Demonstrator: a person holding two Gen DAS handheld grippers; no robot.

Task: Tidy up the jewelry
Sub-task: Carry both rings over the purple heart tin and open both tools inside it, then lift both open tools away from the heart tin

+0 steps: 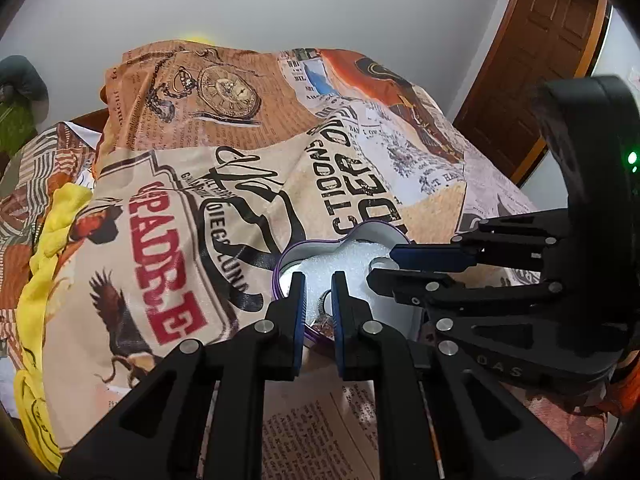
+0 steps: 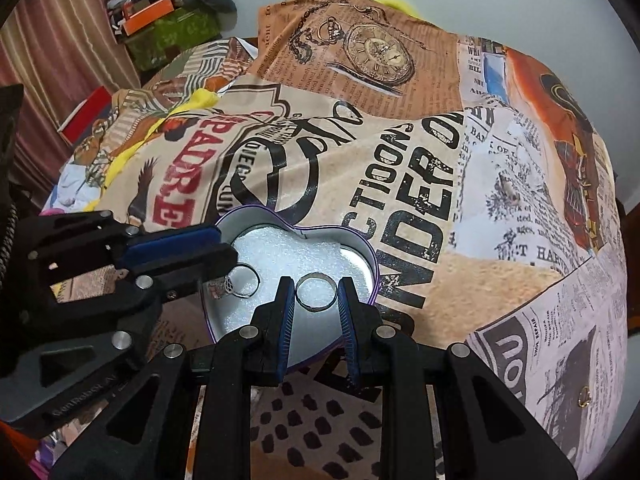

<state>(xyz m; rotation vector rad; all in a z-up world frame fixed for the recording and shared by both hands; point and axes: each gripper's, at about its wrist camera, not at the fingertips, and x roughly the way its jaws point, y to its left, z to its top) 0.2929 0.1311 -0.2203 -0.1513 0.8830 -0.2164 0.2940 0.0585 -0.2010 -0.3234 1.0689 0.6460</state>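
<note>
Band ring [image 2: 316, 291] lies between right gripper's [image 2: 315, 294] narrowly parted jaws inside heart tin [image 2: 360, 254].

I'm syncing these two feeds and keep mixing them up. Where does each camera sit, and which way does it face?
Left wrist: rides the left tongs, facing along them at the heart-shaped tin; the right tongs enter from the right.
Right wrist: rides the right tongs, which bracket a plain ring; the left tongs enter from the left above a stone-set ring.
Shared: tin, both tongs, printed cloth.
</note>
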